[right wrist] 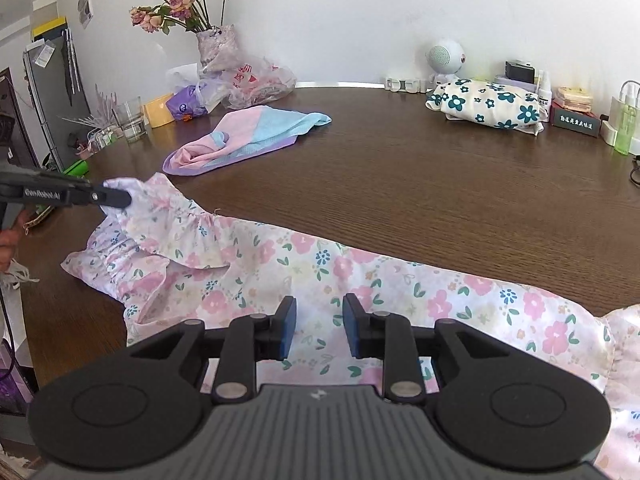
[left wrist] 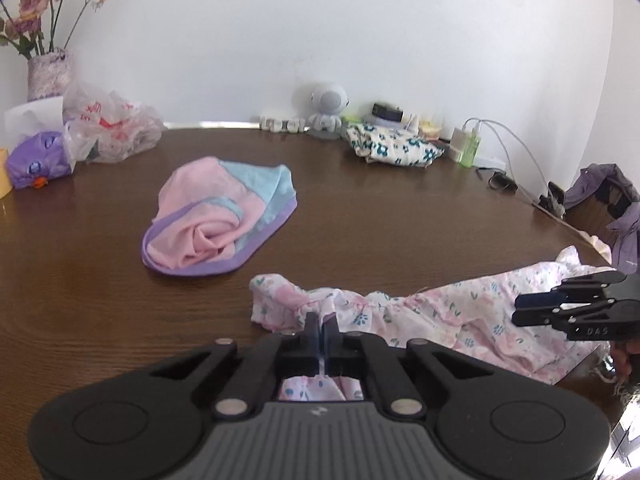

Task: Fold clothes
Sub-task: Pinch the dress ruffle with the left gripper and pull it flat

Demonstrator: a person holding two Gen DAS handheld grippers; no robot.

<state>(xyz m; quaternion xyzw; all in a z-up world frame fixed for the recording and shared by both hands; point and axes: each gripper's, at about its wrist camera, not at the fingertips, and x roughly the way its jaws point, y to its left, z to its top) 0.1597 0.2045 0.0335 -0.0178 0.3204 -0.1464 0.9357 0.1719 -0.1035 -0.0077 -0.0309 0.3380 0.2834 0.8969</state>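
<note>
A pale floral garment point(left wrist: 440, 312) point(right wrist: 320, 264) lies stretched along the near edge of the brown table point(right wrist: 440, 184). My left gripper point(left wrist: 322, 328) is shut on its ruffled left end; the right wrist view shows the same gripper point(right wrist: 116, 199) pinching that ruffle. My right gripper point(right wrist: 320, 330) hovers open just above the garment's middle, nothing between its blue pads point(right wrist: 289, 330). It also shows at the right edge of the left wrist view, right gripper point(left wrist: 520, 308). A crumpled pink, blue and purple garment point(left wrist: 216, 220) point(right wrist: 240, 140) lies further back on the left.
A folded cream cloth with teal flowers point(right wrist: 486, 106) sits at the back right beside a white round gadget point(right wrist: 444, 58), boxes and a green bottle point(right wrist: 624, 128). A flower vase point(right wrist: 218, 44), plastic bags point(right wrist: 256, 80) and a glass point(right wrist: 130, 118) crowd the back left.
</note>
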